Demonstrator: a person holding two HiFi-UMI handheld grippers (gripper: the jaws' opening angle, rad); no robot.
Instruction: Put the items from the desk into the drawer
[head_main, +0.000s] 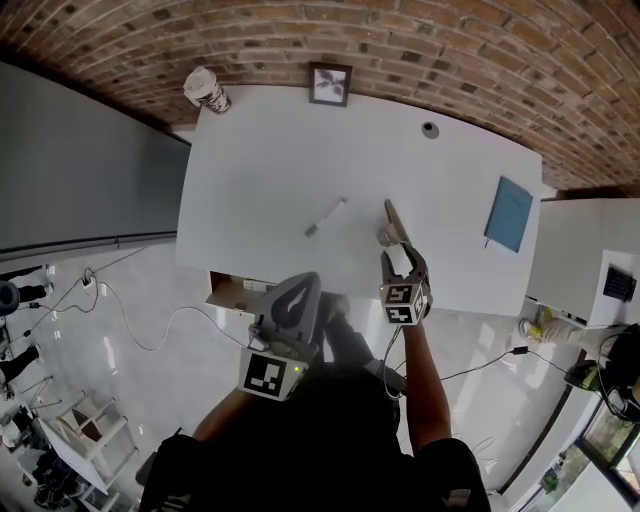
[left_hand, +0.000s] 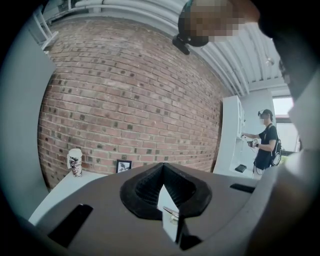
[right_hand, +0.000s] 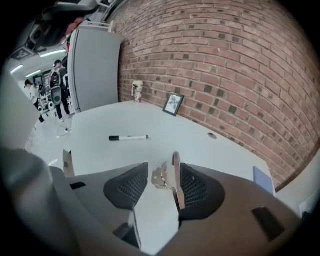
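A paper cup (head_main: 206, 90) stands at the far left corner of the white table (head_main: 260, 170), close to the brick wall. Below it, at the table's near edge, the drawer (head_main: 232, 293) is pulled out and open. The left tool (head_main: 306, 285) hangs just right of the drawer, off the table's near edge. In the left gripper view its jaws meet at the tips (left_hand: 162, 167). A white sliver with a small metal piece shows through the gap behind the tips, but I cannot tell what it is.

A small picture frame (head_main: 330, 83) stands at the far edge against the wall. A marker (head_main: 325, 216) lies alone near the middle of the table.

Right of the marker, the right tool (head_main: 398, 258) sits over the near part of the table with its jaws apart (right_hand: 164, 170). Between them a thin brown board (right_hand: 176, 185) stands on edge, touching the right pad and clear of the left pad. A metal clip (right_hand: 159, 177) is fixed to the board's left face.

Further right, a round disc (head_main: 430, 129) sits near the far edge, and a blue notebook (head_main: 509, 213) lies flat by the right edge.
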